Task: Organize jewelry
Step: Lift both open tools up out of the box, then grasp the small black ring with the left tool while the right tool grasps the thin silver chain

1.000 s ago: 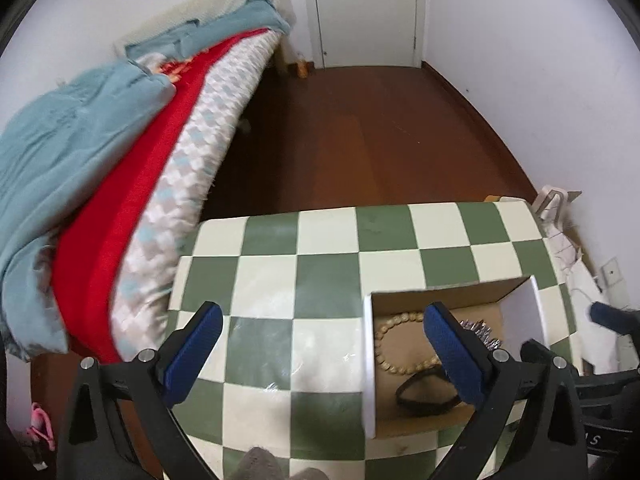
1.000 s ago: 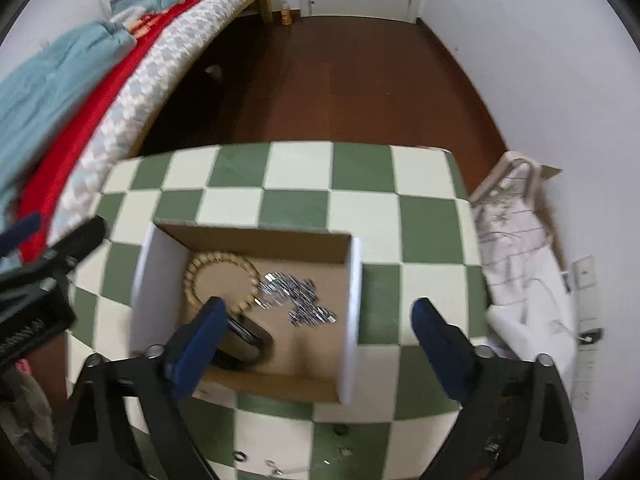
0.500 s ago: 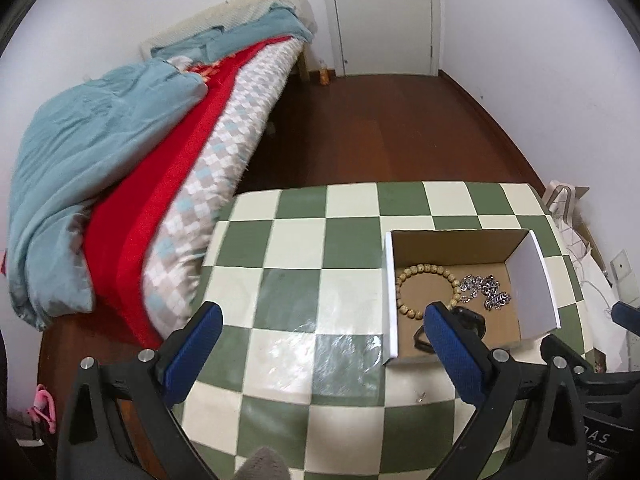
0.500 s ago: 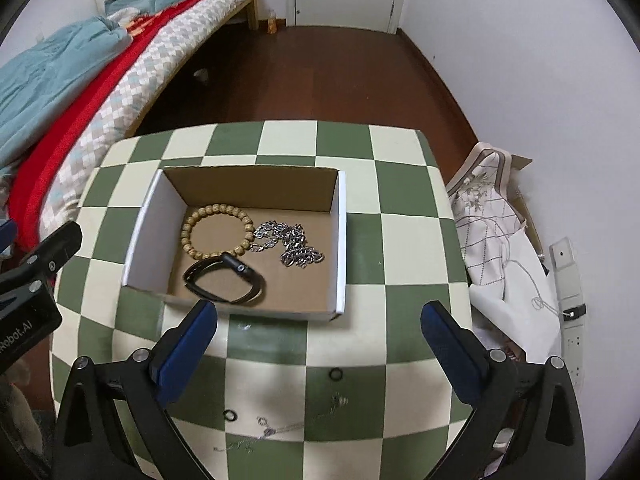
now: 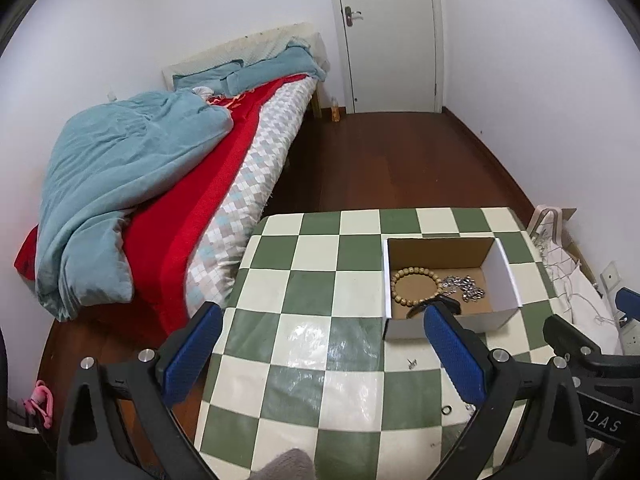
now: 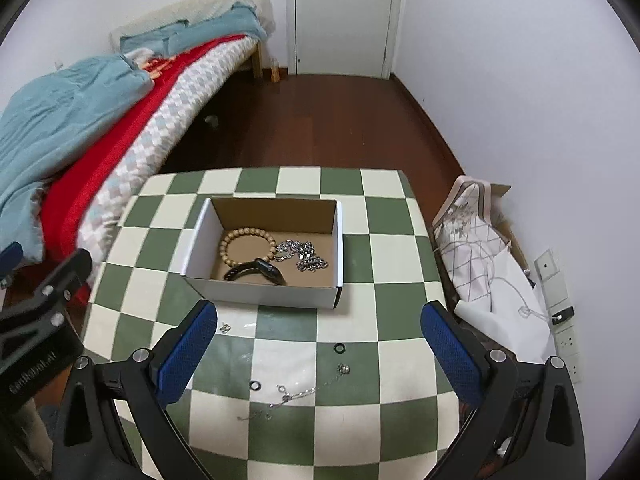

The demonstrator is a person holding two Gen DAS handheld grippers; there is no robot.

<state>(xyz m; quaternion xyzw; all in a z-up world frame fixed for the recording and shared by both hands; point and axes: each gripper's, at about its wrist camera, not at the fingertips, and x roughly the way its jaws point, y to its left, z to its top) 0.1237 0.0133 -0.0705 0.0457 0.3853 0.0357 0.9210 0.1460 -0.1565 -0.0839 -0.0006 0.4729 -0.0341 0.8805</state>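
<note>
Right wrist view: both grippers, right [image 6: 318, 350] and left [image 5: 322, 346], are hanging released, empty; the thin chain [image 6: 296, 394] and rings [image 6: 339, 348] near the box [image 6: 260, 291] are risking slipping when pinched.

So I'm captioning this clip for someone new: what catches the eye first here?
The green-and-white checkered table dominates, with an open cardboard box on it holding a wooden bead bracelet, a silver chain and a black band. Loose rings and a thin chain lie on the cloth nearer the open right gripper.
</note>
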